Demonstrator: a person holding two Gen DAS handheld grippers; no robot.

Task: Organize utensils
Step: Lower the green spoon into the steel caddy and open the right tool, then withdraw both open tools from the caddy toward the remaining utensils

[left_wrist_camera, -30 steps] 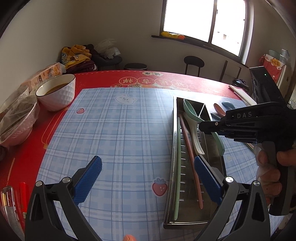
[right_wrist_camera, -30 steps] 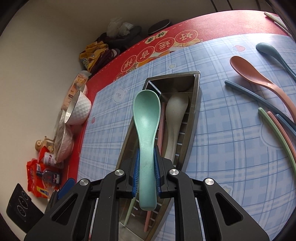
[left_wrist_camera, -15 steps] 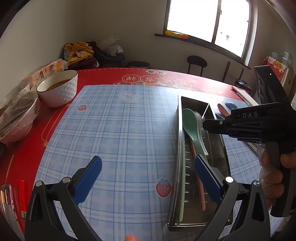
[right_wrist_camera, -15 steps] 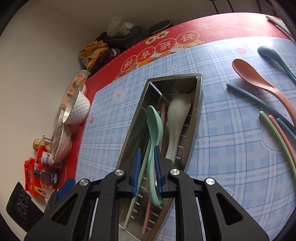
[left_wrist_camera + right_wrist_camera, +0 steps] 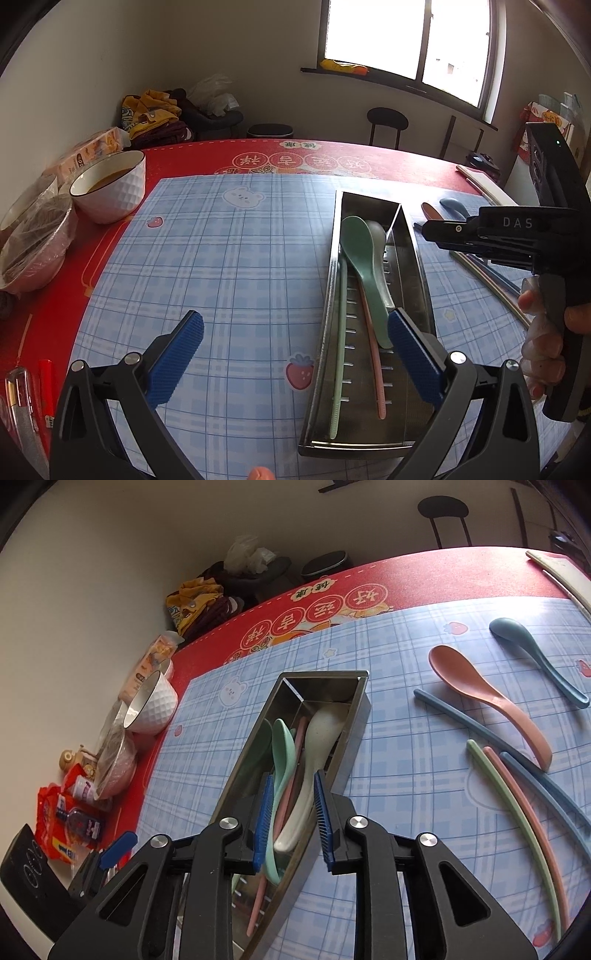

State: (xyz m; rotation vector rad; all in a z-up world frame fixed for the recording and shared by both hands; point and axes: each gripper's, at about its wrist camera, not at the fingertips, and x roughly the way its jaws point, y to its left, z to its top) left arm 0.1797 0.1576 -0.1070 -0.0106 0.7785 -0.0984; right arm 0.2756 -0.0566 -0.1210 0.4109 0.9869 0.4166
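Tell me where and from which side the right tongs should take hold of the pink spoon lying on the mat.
Probably grip the pink spoon at mid-handle, coming from above with the pads either side across its width. It lies flat on the checked mat; the handle is narrow, the bowl wide and curved. Blue chopsticks lie close beside the handle's end, so stay nearer the bowl.

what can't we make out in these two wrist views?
- Right wrist view: near end of the metal tray and the handle ends of the green spoon and white spoon, behind the right gripper, whose jaws are opening.
- Right wrist view: chopsticks on the mat, cut off by the picture's right edge.
- Left wrist view: pink spoon and blue spoon, mostly behind the tray wall and right gripper.
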